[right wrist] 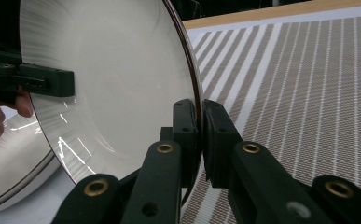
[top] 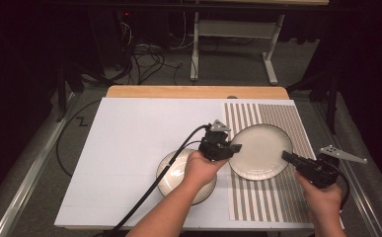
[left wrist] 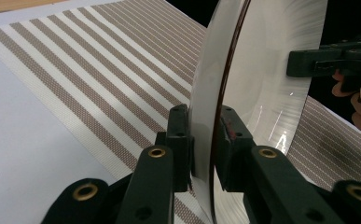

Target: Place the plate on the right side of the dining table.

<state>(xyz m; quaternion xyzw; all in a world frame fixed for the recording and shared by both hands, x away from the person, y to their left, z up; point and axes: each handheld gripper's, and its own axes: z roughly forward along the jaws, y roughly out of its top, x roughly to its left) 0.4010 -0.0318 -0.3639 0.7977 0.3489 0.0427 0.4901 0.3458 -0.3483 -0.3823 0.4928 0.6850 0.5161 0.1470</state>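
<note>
A white sheet [top: 129,148] covers the wooden worktop [top: 193,92], with a striped mat [top: 282,123] on its right part; beyond lies grey floor with cables (the room is dark). A second plate [top: 171,173] sits just left of the mat. The left claw [top: 234,148] and right claw [top: 285,156] each clamp opposite rims of the plate [top: 260,150], above the mat.
</note>
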